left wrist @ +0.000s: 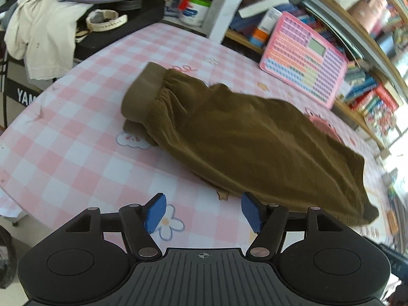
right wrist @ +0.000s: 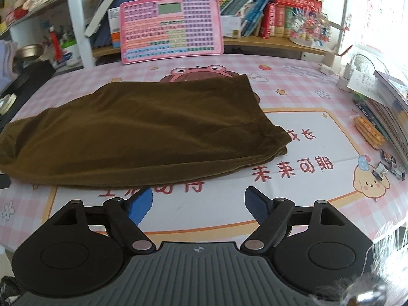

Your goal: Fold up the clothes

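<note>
A brown velvet garment lies folded on the pink checked tablecloth, its ribbed waistband at the far left. It also shows in the right wrist view, spread across the table's middle. My left gripper is open and empty, just short of the garment's near edge. My right gripper is open and empty, hovering in front of the garment's near hem above the cartoon-printed tablecloth.
A pink toy keyboard leans against the bookshelf at the back. A cream garment and a watch lie at the far left. Snack packets and small items sit at the right edge.
</note>
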`<act>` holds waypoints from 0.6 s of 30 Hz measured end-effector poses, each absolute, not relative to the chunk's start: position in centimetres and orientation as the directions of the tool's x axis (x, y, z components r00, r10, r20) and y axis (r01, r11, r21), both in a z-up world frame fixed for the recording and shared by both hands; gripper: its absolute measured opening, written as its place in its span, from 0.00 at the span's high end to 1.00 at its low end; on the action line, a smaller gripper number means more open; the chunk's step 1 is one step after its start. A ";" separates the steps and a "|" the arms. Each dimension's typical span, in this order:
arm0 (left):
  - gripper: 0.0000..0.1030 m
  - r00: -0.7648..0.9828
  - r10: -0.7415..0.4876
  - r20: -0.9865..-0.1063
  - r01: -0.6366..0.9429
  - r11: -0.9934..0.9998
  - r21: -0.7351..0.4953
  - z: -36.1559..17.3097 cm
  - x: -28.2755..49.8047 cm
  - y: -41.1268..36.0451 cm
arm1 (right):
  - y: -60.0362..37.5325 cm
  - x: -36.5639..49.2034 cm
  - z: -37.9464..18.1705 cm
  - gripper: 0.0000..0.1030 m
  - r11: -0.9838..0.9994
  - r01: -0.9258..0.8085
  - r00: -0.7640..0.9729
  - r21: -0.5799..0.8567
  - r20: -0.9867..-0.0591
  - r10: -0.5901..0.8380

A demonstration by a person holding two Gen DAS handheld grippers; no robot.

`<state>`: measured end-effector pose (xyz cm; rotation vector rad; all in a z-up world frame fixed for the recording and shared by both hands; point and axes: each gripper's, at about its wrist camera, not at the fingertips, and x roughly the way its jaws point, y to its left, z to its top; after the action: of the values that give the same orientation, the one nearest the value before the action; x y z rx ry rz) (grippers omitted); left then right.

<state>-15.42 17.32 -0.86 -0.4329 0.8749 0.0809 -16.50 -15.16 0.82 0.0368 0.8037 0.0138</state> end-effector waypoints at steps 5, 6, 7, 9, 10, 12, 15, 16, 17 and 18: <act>0.34 0.642 -0.110 -0.759 -0.223 0.920 -0.322 -0.9 -15.8 16.8 | -14.8 -17.0 0.9 0.21 1.000 -0.009 0.698 0.026 -0.716 0.025; 0.34 0.642 -0.110 -0.759 -0.223 0.920 -0.322 -0.9 -15.8 16.8 | -14.9 -17.0 0.9 0.21 1.000 -0.007 0.697 0.026 -0.717 0.024; 0.34 0.642 -0.111 -0.759 -0.222 0.920 -0.322 -0.9 -15.8 16.8 | -14.9 -17.1 0.9 0.21 1.000 -0.005 0.696 0.026 -0.717 0.023; 0.33 0.639 -0.111 -0.761 -0.223 0.920 -0.321 -0.9 -15.8 16.8 | -14.9 -17.1 0.9 0.21 1.000 -0.004 0.696 0.027 -0.717 0.022; 0.33 0.636 -0.111 -0.763 -0.224 0.920 -0.321 -1.0 -15.8 16.8 | -14.9 -17.0 0.9 0.21 1.000 -0.005 0.695 0.027 -0.718 0.023; 0.33 0.630 -0.111 -0.769 -0.226 0.921 -0.317 -1.1 -15.8 16.8 | -14.8 -16.9 0.9 0.21 1.000 -0.007 0.693 0.027 -0.720 0.024; 0.33 0.626 -0.110 -0.772 -0.226 0.922 -0.314 -1.2 -15.7 16.7 | -14.7 -16.8 0.8 0.21 1.000 -0.013 0.692 0.025 -0.722 0.027; 0.33 0.626 -0.110 -0.772 -0.225 0.923 -0.313 -1.2 -15.7 16.7 | -14.7 -16.7 0.8 0.21 1.000 -0.015 0.691 0.024 -0.722 0.028; 0.33 0.625 -0.110 -0.773 -0.224 0.923 -0.312 -1.2 -15.6 16.7 | -14.6 -16.7 0.8 0.21 1.000 -0.017 0.690 0.024 -0.723 0.029; 0.33 0.624 -0.110 -0.774 -0.223 0.924 -0.311 -1.2 -15.6 16.7 | -14.6 -16.7 0.8 0.21 1.000 -0.018 0.690 0.023 -0.724 0.029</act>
<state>-15.60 16.73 -1.24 -0.4013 0.9010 0.0670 -16.67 -14.58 0.78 0.0140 0.8096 0.0261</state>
